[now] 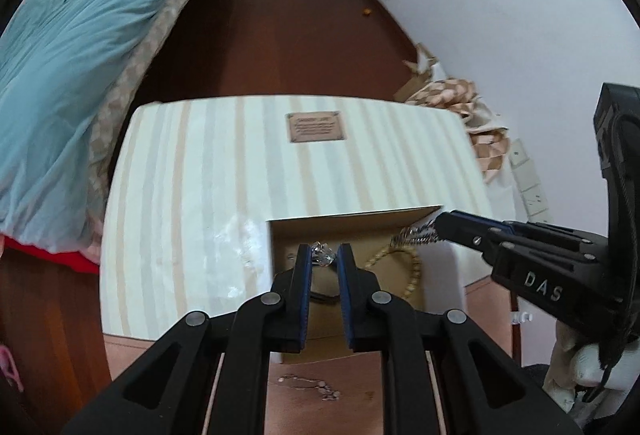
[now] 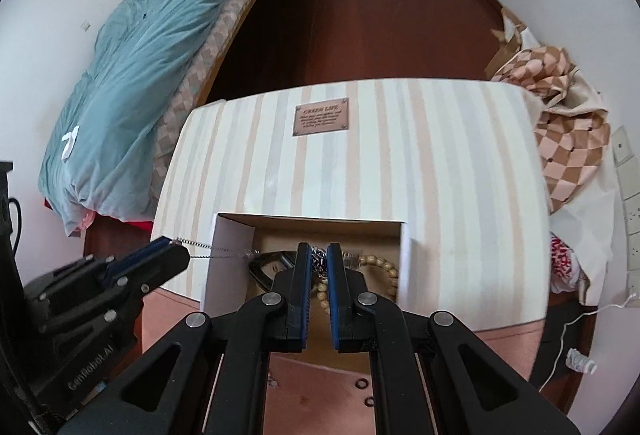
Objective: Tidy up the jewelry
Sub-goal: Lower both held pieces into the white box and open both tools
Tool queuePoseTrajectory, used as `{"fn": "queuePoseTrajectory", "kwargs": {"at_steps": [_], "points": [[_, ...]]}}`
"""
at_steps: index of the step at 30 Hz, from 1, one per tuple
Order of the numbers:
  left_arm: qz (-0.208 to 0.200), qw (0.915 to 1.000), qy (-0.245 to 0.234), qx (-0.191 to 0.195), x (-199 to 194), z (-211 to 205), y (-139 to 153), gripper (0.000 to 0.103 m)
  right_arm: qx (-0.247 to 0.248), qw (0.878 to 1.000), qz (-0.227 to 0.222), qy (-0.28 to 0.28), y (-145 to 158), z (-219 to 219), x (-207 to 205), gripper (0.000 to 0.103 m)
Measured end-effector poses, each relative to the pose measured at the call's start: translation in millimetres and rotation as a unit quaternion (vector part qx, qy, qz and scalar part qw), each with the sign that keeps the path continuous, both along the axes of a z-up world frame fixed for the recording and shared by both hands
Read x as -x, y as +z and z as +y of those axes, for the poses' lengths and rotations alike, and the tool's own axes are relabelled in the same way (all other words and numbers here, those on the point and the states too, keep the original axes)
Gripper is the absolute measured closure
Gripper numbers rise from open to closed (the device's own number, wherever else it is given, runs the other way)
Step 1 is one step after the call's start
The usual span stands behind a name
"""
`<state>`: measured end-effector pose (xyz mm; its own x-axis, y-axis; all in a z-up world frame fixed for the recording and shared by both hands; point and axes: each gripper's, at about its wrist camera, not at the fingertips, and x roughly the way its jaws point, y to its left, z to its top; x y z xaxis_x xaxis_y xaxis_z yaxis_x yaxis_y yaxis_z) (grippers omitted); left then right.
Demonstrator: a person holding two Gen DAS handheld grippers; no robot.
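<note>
Left wrist view showed the left tongs (image 1: 324, 255) clenched on a crystal ring (image 1: 322, 253) above the open box (image 1: 276, 235), right tongs (image 2: 319, 255) at 3 o'clock pinching a chain (image 2: 318, 258); each piece wanted lowering inside before release.

Pink tabletop (image 1: 352, 375): striped box (image 1: 224, 163), thin chain (image 1: 316, 387), small rings (image 2: 362, 384).

Plaque (image 2: 321, 115) on striped box: "GREEN LIFE". R tongs (image 1: 438, 225): "DAS". L tongs (image 2: 182, 249): "GenRobot.AI".
</note>
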<state>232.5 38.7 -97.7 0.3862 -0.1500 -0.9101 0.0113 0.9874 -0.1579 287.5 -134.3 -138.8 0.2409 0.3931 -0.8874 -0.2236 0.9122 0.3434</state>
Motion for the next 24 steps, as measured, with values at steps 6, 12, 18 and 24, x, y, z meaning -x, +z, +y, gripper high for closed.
{"fn": "queuePoseTrajectory", "kwargs": {"at_steps": [6, 12, 18, 24], "points": [[-0.003, 0.9996, 0.023, -0.013, 1, 9, -6, 0.034, 0.017, 0.998, 0.058, 0.014, -32, 9, -20, 0.094], [-0.009, 0.9984, 0.041, -0.038, 1, 16, -6, 0.022, 0.022, 0.999, 0.042, 0.000, -25, -7, -14, 0.051], [-0.018, 0.9941, 0.063, -0.086, 10, 25, -9, 0.004, 0.100, 0.995, -0.017, 0.001, -5, -10, 13, 0.024], [-0.035, 0.9899, 0.071, -0.118, 26, 22, -16, 0.000, 0.164, 0.986, -0.034, -0.018, -19, -18, 42, 0.005]]}}
